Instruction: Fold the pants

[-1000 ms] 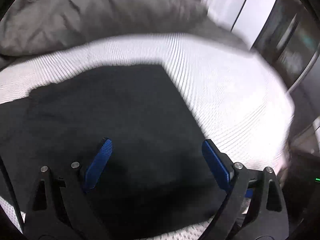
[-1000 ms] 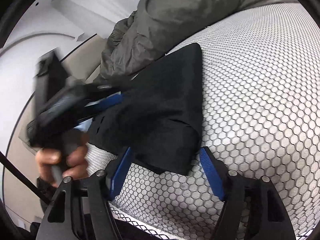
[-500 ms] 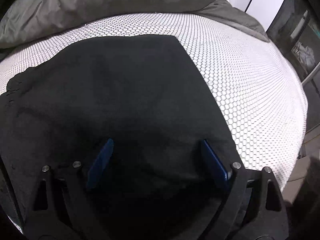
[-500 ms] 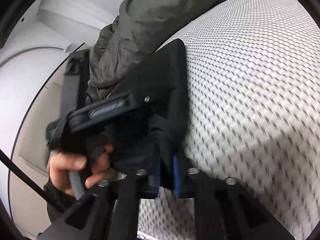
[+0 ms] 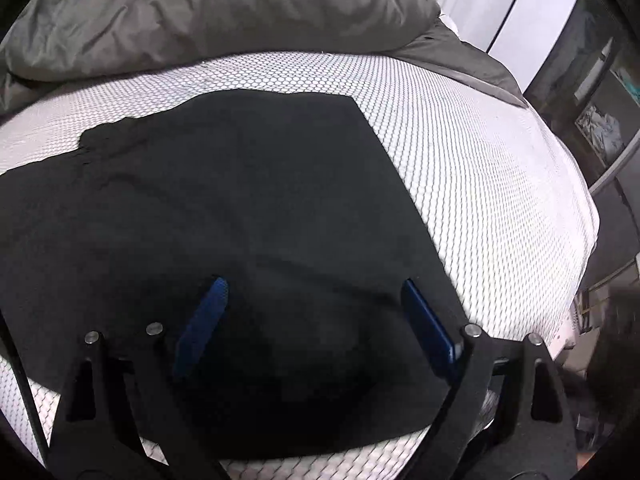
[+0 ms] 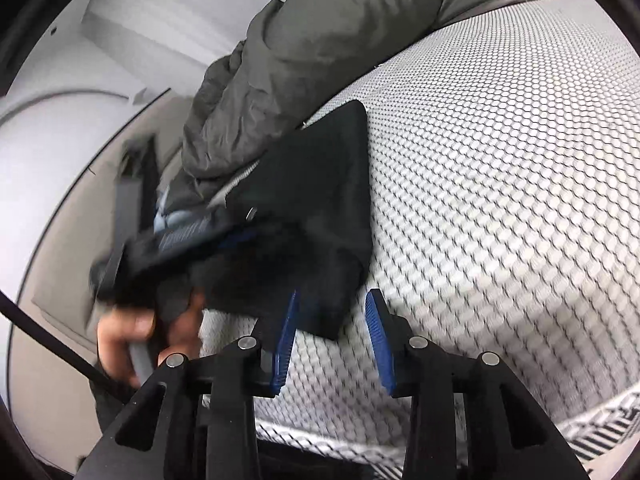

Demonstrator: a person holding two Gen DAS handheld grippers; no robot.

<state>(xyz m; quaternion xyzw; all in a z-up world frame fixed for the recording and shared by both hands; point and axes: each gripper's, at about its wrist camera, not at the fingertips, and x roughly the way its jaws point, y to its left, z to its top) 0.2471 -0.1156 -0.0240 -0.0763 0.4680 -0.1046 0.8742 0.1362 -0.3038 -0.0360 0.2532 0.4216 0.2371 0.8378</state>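
Note:
The black pants (image 5: 260, 208) lie folded and flat on the white honeycomb mattress (image 5: 472, 148). My left gripper (image 5: 316, 304) hovers open over their near part, its blue pads wide apart with nothing pinched. In the right wrist view the pants (image 6: 320, 200) reach down to a near corner that lies between the blue pads of my right gripper (image 6: 332, 332). Its jaws are opening, and the pads stand clear of the cloth. A person's hand (image 6: 128, 332) holds the blurred left tool over the pants' left side.
A rumpled grey duvet (image 5: 200, 12) is heaped along the far side of the mattress and also shows as the duvet (image 6: 320, 48) behind the pants. The mattress edge (image 5: 580, 272) drops off at the right, beside dark shelving (image 5: 600, 120).
The right gripper went from open around the pants' corner to shut on it, and has now parted again. The left gripper stayed open and drew back slightly, showing more mattress.

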